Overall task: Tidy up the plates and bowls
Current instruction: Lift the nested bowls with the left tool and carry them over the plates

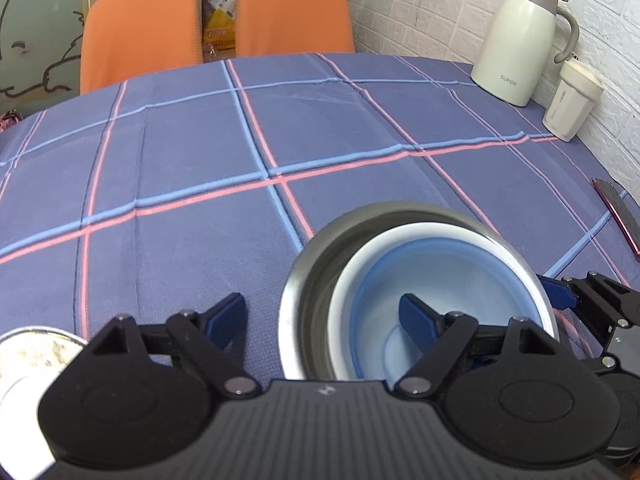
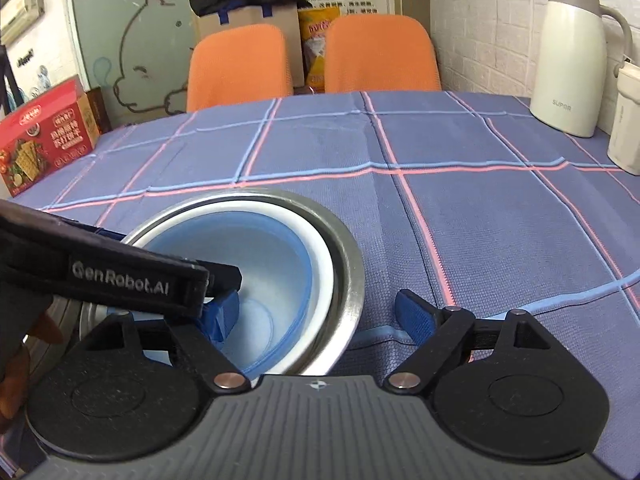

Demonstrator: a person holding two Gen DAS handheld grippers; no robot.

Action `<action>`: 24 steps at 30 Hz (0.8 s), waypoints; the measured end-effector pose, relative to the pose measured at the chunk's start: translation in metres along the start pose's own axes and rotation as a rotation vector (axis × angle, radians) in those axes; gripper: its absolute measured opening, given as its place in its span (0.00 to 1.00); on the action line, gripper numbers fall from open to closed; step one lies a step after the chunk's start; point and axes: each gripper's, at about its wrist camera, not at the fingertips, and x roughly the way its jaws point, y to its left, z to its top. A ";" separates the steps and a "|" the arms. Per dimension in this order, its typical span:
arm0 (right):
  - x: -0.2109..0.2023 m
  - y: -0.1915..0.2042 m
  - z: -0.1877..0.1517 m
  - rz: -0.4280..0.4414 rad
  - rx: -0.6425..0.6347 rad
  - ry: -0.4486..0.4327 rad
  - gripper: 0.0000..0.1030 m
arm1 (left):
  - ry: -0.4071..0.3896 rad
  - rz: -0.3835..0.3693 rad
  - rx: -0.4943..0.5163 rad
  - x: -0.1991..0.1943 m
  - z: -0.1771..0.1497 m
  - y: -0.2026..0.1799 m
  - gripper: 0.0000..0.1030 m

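Three bowls sit nested on the checked tablecloth: a steel bowl [image 1: 292,292] [image 2: 354,276] outermost, a white bowl [image 1: 352,264] [image 2: 326,256] inside it, and a blue bowl [image 1: 460,272] [image 2: 272,256] innermost. My left gripper [image 1: 320,314] is open astride the stack's left wall, with one finger inside the blue bowl and the other outside the steel rim. My right gripper [image 2: 320,314] is open astride the right wall in the same way. Each gripper shows in the other's view, the right gripper [image 1: 580,300] at the edge and the left gripper [image 2: 120,276] across the bowls.
A shiny steel dish [image 1: 28,360] lies at the near left. A white kettle [image 1: 516,40] and a white cup [image 1: 572,100] stand at the far right by the brick wall. A red-edged phone [image 1: 618,216] lies at the right. A red box [image 2: 44,136] sits far left, and two orange chairs [image 1: 140,32] stand behind the table.
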 end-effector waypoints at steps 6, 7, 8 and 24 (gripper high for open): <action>-0.003 0.008 -0.001 -0.007 0.002 -0.022 0.65 | 0.009 -0.072 -0.006 -0.005 0.002 -0.005 0.40; -0.004 0.009 -0.001 -0.011 -0.006 -0.028 0.63 | 0.013 -0.067 -0.010 -0.005 0.003 -0.005 0.41; -0.005 0.013 0.000 -0.019 -0.020 -0.031 0.63 | 0.015 -0.070 -0.016 -0.004 0.003 -0.005 0.41; -0.022 0.029 0.005 0.030 0.002 -0.033 0.67 | 0.009 -0.048 -0.055 -0.020 0.005 -0.003 0.31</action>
